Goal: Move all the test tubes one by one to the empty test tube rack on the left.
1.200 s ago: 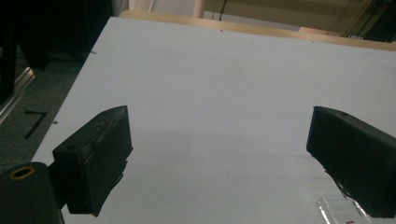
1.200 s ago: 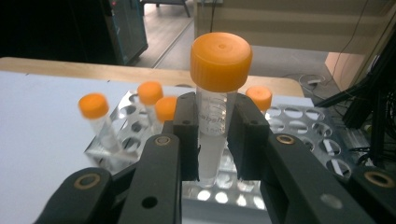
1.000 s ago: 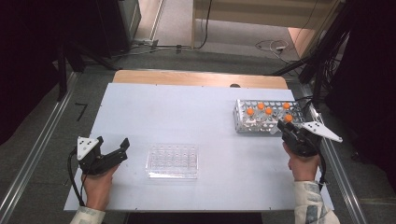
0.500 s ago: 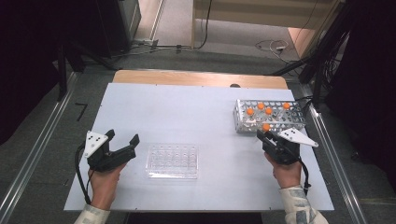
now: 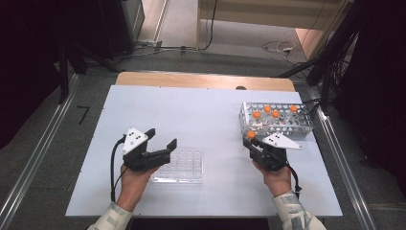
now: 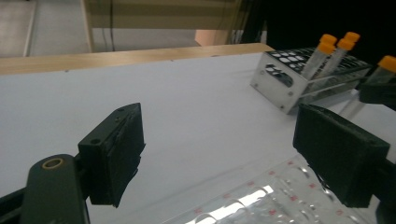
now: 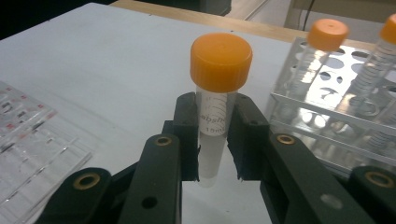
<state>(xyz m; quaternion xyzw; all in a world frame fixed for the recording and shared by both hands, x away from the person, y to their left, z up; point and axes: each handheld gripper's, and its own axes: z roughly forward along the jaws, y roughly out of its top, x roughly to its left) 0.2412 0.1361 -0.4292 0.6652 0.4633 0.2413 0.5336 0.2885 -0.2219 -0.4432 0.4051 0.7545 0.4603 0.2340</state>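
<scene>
A lab set up for recording: on a bare white surface (image 5: 201,110) stand a metal rack (image 5: 276,120) of orange-capped tubes (image 5: 256,115) and a clear well plate (image 5: 184,165). Aluminium rails (image 5: 38,158) flank it, with cables (image 5: 210,28) on the far floor.

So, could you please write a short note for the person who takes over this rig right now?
Right hand-held gripper: shut on one orange-capped tube, held upright above the table, between the rack and the plate.
Left hand-held gripper: jaws wide apart, just been closing a little, nothing between them; it hovers at the left edge of the clear well plate.
Rack: at the right rear of the table, with four capped tubes in it.
Done: one tube is out of the rack.
Left: probably steady the plate with the left gripper and bring the tube to it; its cap is on.
</scene>
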